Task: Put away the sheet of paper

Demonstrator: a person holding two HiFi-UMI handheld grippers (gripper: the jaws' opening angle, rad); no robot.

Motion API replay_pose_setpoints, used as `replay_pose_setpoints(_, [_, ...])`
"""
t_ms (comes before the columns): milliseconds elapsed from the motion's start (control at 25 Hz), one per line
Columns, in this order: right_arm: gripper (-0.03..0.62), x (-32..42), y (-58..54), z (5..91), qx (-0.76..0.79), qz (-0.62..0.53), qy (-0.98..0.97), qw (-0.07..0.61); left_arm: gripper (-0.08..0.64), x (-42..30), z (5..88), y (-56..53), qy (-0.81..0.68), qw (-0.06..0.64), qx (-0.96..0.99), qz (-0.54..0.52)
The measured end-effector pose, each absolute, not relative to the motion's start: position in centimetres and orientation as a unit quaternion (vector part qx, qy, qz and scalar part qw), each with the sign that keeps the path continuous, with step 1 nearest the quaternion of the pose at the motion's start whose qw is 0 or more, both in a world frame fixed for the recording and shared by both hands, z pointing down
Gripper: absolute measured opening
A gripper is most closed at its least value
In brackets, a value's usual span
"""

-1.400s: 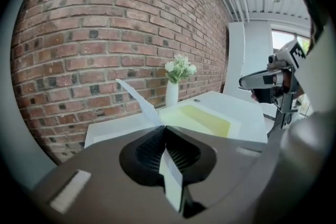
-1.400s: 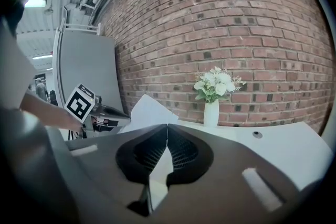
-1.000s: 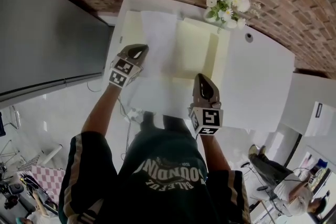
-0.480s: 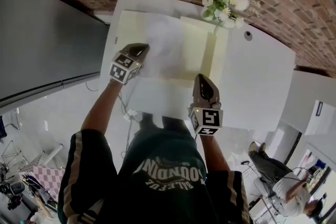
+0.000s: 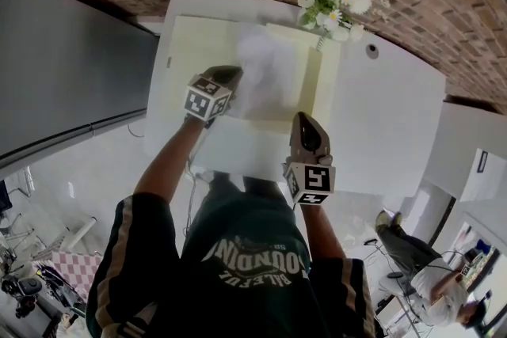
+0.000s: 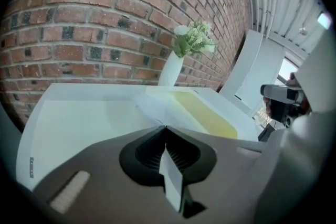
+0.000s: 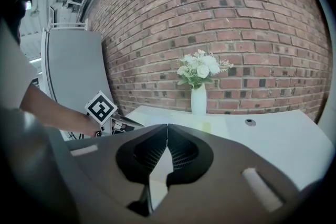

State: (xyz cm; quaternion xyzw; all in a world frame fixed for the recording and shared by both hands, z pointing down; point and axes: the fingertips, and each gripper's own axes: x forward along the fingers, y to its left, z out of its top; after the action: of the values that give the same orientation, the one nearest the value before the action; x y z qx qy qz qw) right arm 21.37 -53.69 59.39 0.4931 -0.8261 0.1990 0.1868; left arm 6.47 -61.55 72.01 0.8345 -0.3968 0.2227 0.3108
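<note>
A pale yellow folder point(image 5: 295, 83) lies open on the white table point(image 5: 388, 123). Over its middle a white sheet of paper point(image 5: 265, 63) is lifted and blurred. My left gripper point(image 5: 236, 75) is shut on the sheet's left edge. In the left gripper view the paper point(image 6: 155, 107) runs forward from the closed left gripper point(image 6: 166, 127) over the yellow folder point(image 6: 205, 113). My right gripper point(image 5: 303, 119) sits at the folder's near edge, jaws closed, with a pale strip pinched between them; in the right gripper view the right gripper point(image 7: 167, 125) shows that strip, apparently the folder's edge.
A white vase of flowers point(image 5: 333, 0) stands at the table's far edge, just beyond the folder, also in the left gripper view point(image 6: 170, 68). A round cable hole point(image 5: 371, 51) lies to its right. A grey panel point(image 5: 63, 67) borders the left; a brick wall point(image 7: 252, 18) is behind.
My left gripper has moved right with the paper, carrying the sheet from the folder's left half toward its middle. The right gripper has stayed in place.
</note>
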Motion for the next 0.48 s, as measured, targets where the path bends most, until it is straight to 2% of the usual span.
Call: replay_pose_setpoints(480, [-0.014,23.9,-53.8,60.0,0.5,0.213,-0.819,0.186,0.02,12.1,75.5,-62.4,-0.37,0.371,0.802,0.289])
